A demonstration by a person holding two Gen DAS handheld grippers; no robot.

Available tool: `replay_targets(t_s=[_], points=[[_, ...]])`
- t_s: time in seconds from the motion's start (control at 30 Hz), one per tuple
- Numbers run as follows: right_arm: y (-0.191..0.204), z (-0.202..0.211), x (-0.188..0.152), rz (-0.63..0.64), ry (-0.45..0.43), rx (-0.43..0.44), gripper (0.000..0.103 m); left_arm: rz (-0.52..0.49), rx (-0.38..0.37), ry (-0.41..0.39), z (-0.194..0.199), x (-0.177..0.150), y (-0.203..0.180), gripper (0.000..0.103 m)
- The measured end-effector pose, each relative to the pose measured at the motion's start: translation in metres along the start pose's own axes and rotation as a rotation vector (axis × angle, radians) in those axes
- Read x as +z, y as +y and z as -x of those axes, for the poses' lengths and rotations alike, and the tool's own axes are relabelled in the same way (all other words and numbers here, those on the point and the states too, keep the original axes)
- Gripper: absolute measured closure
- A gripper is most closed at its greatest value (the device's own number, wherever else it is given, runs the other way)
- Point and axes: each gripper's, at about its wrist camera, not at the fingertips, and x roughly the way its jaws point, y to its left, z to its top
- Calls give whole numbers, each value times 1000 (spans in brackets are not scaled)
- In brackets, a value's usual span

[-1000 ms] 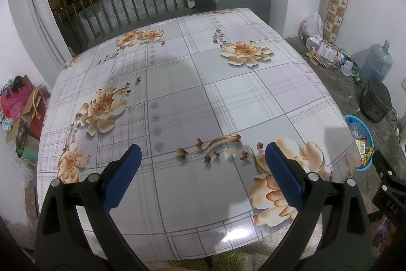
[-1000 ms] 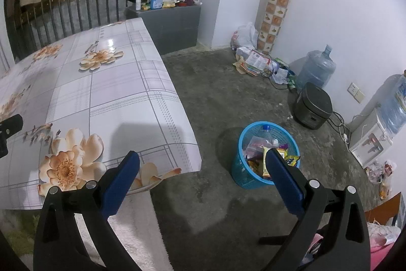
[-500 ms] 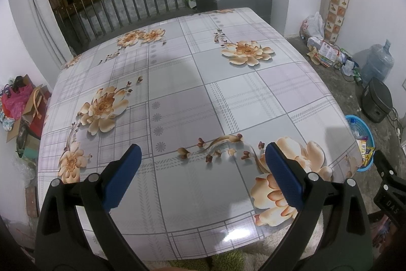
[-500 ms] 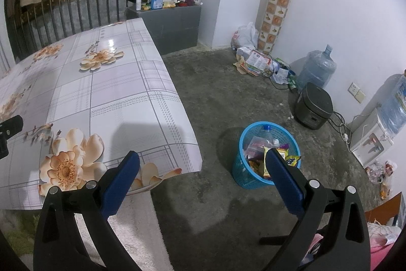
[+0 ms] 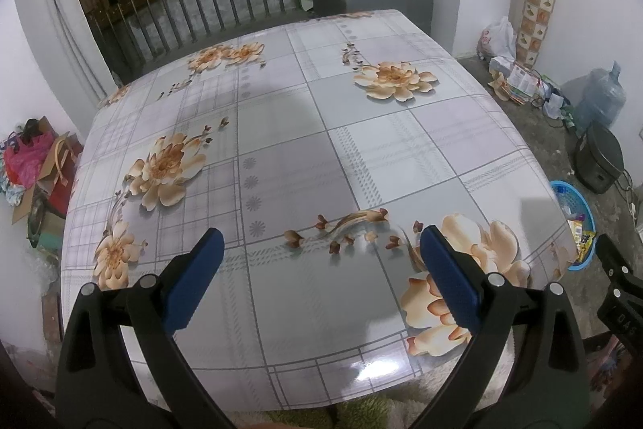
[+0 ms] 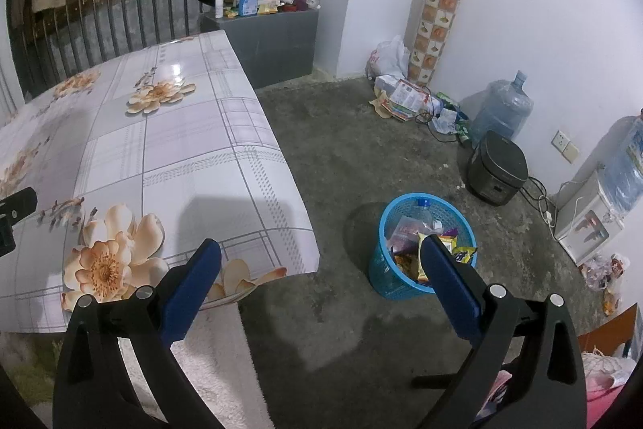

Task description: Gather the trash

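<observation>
Glossy tablecloth (image 5: 361,155); rough floor (image 6: 361,147)

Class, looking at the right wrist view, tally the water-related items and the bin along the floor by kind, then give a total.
Large water jugs: 2
Water dispenser: 1
Blue trash basket: 1
Black cooker: 1
Total: 5

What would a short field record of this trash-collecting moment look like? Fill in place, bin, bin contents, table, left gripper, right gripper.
place: room with concrete floor
bin: blue plastic basket on the floor, right of the table
bin contents: snack wrappers and a plastic bottle
table: floral tablecloth, no trash visible on it
left gripper: open, empty, over the table
right gripper: open, empty, near the table corner
</observation>
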Motion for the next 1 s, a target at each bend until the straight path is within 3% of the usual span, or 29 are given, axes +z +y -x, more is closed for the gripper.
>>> replay_targets(t_s=[1.0], points=[[8,-1,3,-1,-3,4,7,-2,1,3,-1,0,0,9]])
